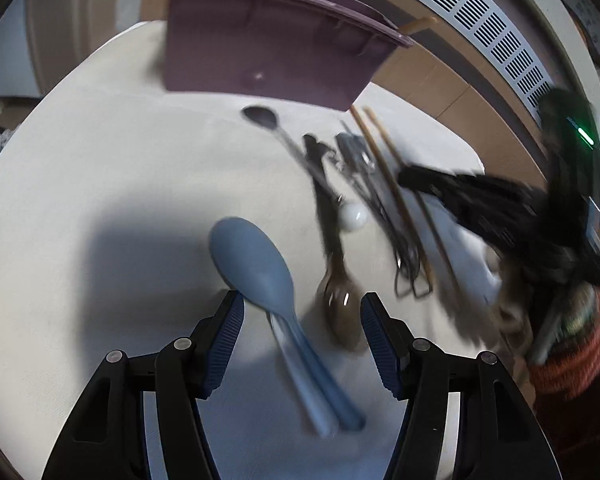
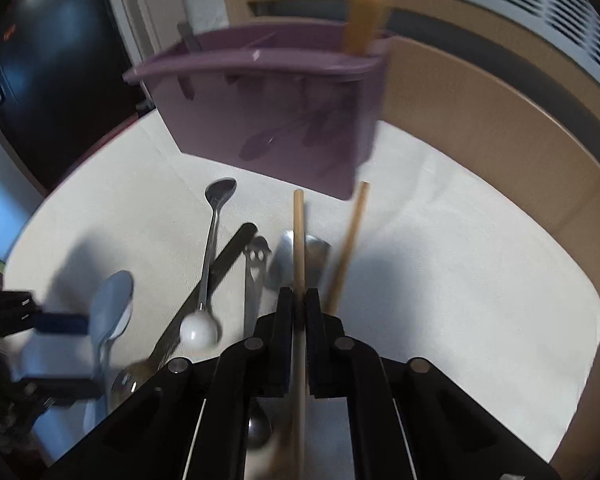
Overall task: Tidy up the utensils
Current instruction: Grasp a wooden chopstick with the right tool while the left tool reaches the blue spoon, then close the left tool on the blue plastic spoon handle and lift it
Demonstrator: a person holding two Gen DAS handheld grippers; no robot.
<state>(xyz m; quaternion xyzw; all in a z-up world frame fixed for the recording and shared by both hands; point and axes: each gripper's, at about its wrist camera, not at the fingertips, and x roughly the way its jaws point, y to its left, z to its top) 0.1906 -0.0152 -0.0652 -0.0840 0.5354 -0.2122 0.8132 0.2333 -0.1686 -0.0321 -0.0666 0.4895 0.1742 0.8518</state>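
The right gripper (image 2: 299, 298) has its two fingers pressed together on one wooden chopstick (image 2: 299, 236), which runs straight out ahead of the fingertips; its lower part is hidden between the black fingers. A second chopstick (image 2: 350, 240) lies just to the right of the fingers and is blurred. The left gripper (image 1: 302, 308) has its fingers well apart and holds nothing; between them lie the blue rice paddle (image 1: 256, 264), near the left finger, and a brown spoon (image 1: 340, 304), near the right finger, both on the white tablecloth (image 1: 100, 184). Beyond both fingertips stands the purple utensil holder (image 2: 284, 120); a wooden handle (image 2: 364, 20) sticks up from its right corner, and what else is inside I cannot tell. To the left of the right fingers lie a metal spoon (image 2: 220, 196) and a utensil with a white ball end (image 2: 198, 332). The other metal pieces overlap and are hard to make out.
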